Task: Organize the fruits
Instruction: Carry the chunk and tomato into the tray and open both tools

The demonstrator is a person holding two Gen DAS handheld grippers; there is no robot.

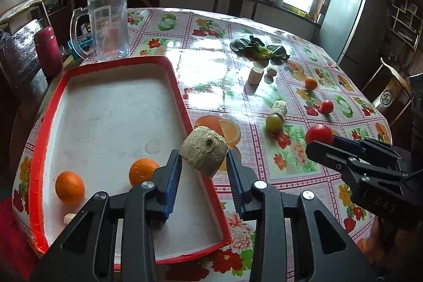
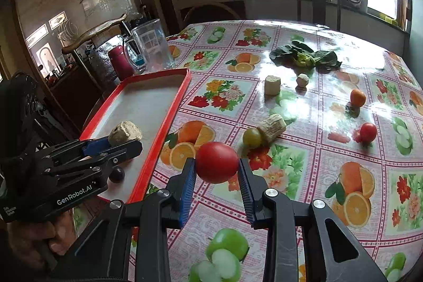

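The left hand-held gripper (image 1: 204, 165) pinches a pale corn cob chunk (image 1: 205, 153) above the red-rimmed tray (image 1: 182, 86). The right hand-held gripper (image 2: 216, 172) clamps a red tomato (image 2: 217, 162) over the tabletop (image 2: 312, 149).

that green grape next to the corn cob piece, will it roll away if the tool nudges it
Probably yes. The green grape looks round and smooth, and the tablecloth is glossy, so a nudge would likely send it rolling. The corn cob piece seems to touch it on one side and may block that way. It likely bruises if squeezed hard.
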